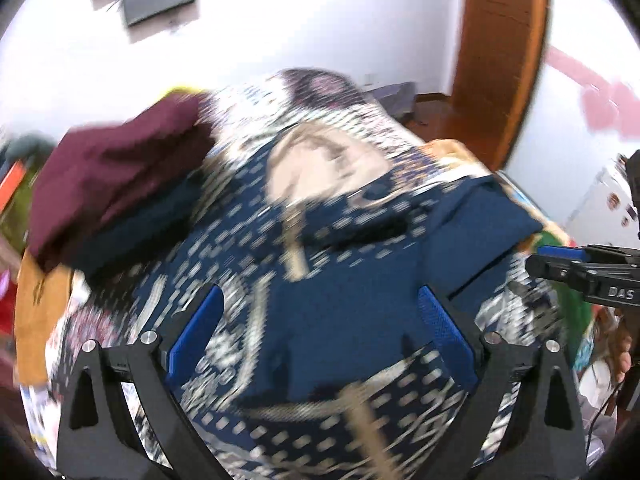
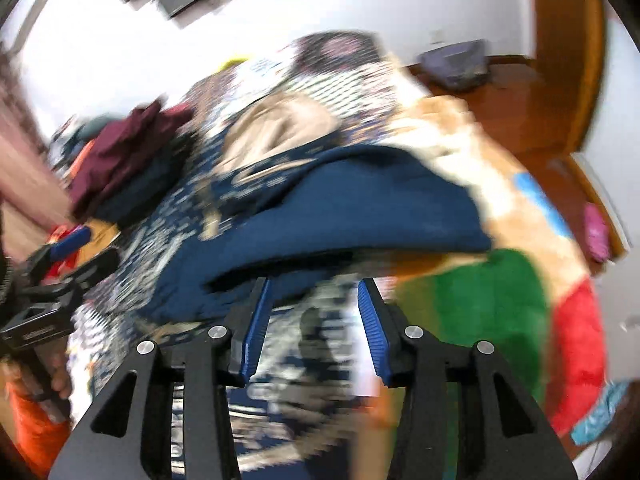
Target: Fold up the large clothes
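A navy blue garment (image 1: 360, 312) lies in folds on the patterned bedspread (image 1: 224, 240). My left gripper (image 1: 322, 300) hangs over it, jaws wide open, blue pads apart on either side and nothing pinched. In the right wrist view the same navy garment (image 2: 360, 208) bulges just beyond my right gripper (image 2: 316, 292), which is open with only bedspread (image 2: 312, 344) showing between its pads. Each gripper shows in the other's view: the right gripper (image 1: 540, 261) at the right edge, the left gripper (image 2: 64, 256) at the left edge. Both views are blurred.
A maroon garment (image 1: 120, 176) on a dark one lies at the far left, a beige garment (image 1: 320, 160) beyond the navy one. A blanket with green (image 2: 480, 300) and red patches covers the right side. Wooden door frame (image 1: 500, 60) and floor stand behind.
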Action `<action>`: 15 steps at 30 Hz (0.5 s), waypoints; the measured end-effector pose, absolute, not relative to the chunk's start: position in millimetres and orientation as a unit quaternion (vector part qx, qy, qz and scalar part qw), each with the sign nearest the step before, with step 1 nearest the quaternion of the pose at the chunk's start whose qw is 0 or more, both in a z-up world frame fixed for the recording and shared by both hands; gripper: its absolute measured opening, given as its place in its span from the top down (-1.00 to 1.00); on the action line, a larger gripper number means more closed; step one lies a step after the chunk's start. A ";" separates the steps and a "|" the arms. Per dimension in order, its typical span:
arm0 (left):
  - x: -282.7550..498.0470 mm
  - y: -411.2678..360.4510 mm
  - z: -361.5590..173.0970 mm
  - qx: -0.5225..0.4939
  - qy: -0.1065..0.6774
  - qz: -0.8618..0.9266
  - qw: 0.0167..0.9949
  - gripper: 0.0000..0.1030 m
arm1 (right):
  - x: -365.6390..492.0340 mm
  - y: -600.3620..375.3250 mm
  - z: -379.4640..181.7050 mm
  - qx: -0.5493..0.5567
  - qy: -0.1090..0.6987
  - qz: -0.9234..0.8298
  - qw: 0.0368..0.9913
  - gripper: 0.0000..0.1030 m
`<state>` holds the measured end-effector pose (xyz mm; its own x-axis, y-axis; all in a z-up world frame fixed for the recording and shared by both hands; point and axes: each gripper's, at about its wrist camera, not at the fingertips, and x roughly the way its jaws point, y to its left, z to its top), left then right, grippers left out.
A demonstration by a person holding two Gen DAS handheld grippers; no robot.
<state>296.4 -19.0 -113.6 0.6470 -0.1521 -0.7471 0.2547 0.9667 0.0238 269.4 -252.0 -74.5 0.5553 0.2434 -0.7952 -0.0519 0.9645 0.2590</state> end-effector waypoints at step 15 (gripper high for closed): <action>335.4 -214.9 -143.6 0.264 0.379 -0.224 0.858 -0.90 | 245.9 -339.0 -66.0 0.142 0.435 -0.017 0.889 0.20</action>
<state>335.4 -214.9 -143.6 0.6132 -0.1843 -0.7681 0.5841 0.7604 0.2839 245.9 -339.0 -66.0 0.6204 0.0927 -0.7788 0.1541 0.9592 0.2369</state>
